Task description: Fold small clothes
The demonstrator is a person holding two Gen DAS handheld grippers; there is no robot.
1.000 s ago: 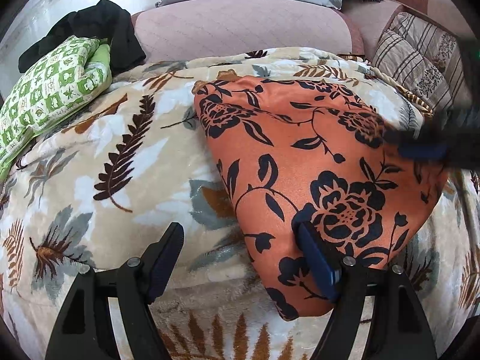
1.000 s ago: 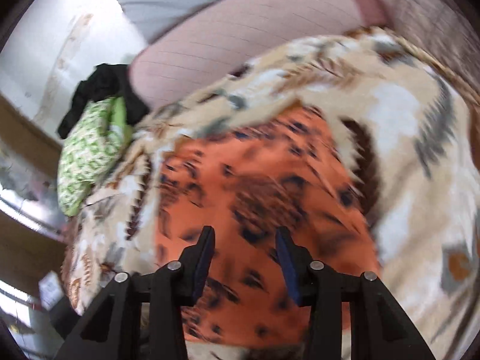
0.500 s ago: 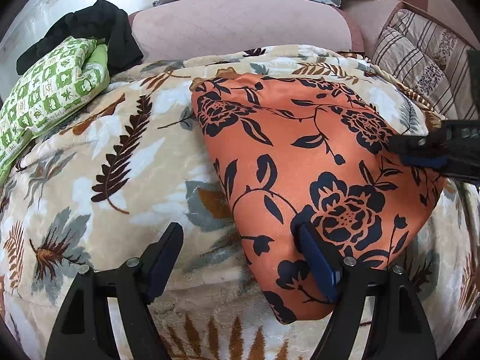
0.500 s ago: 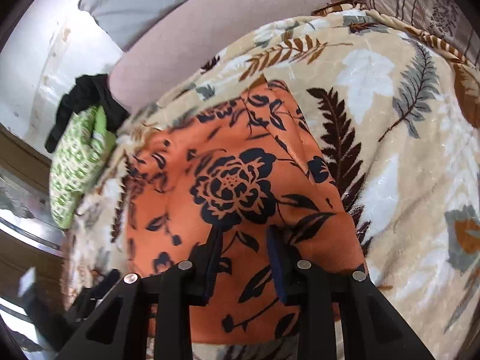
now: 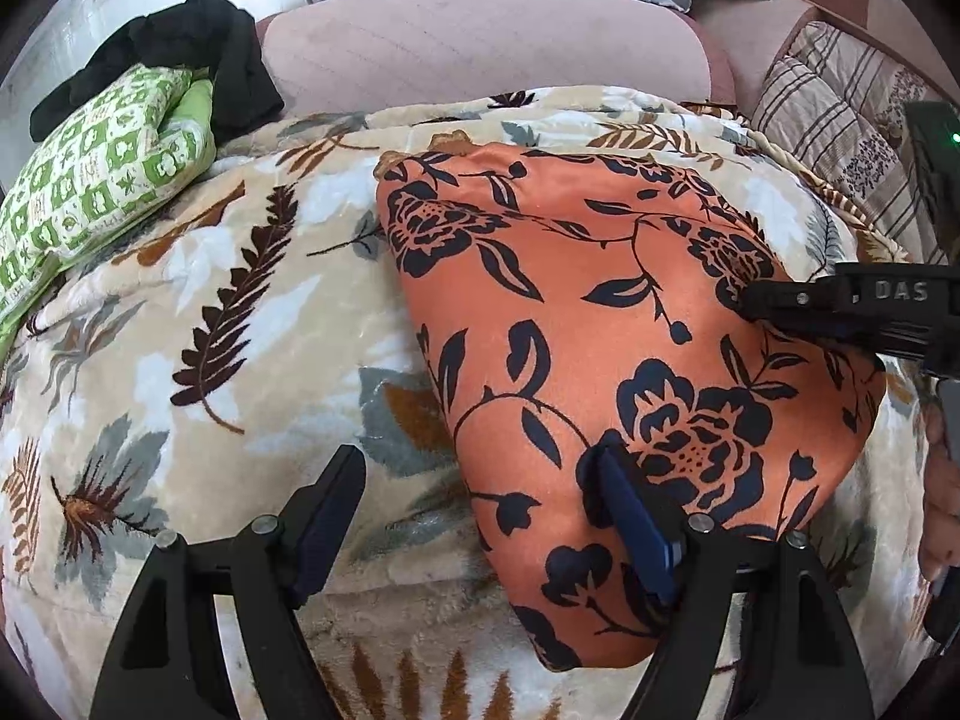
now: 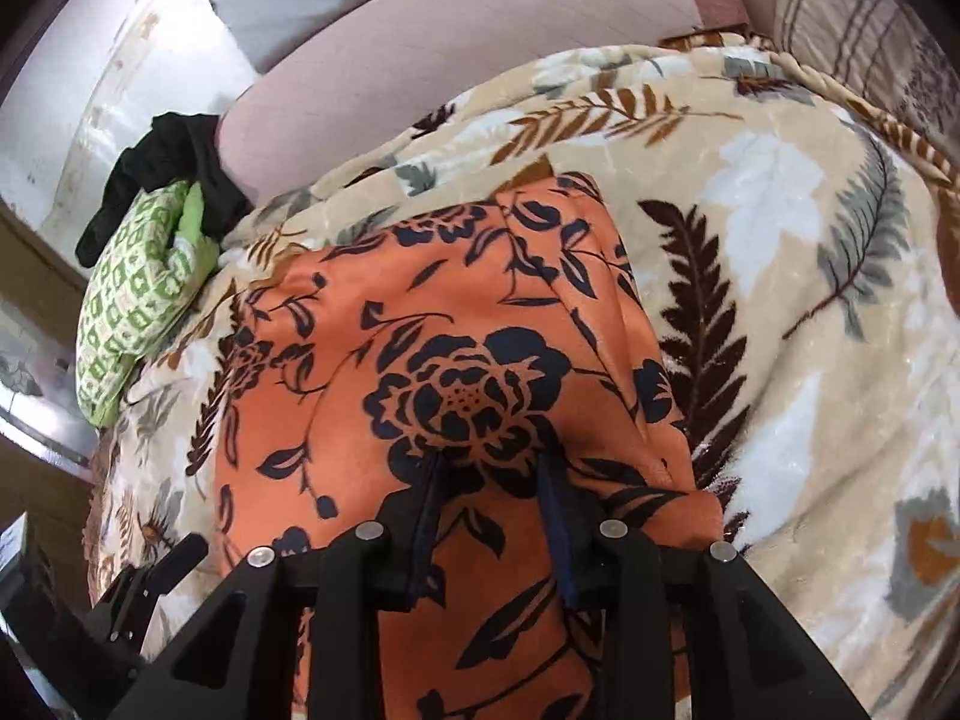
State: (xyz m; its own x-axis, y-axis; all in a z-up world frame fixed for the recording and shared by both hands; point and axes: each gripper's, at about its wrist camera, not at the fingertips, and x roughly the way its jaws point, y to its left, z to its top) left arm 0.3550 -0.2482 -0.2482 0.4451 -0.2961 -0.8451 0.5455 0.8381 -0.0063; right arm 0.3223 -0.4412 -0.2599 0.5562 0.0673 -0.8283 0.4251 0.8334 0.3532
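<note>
- Now we're mid-fold: the orange satin garment with black flowers (image 5: 630, 360) lies flat on the beige leaf-print fleece blanket (image 5: 198, 324), one garment in play.
- Left gripper (image 5: 480, 516) gapes wide, empty, straddling the garment's near-left edge, one pad over cloth, one over blanket.
- Right gripper (image 6: 492, 498) hovers over the garment's near edge, gap narrow, nothing visibly pinched.
- Next, I'd judge, both must close on an edge and carry it across.
- Beyond the garment's far-left corner: one green-and-white patterned cushion (image 5: 102, 180), one black cloth heap (image 5: 180, 48).
</note>
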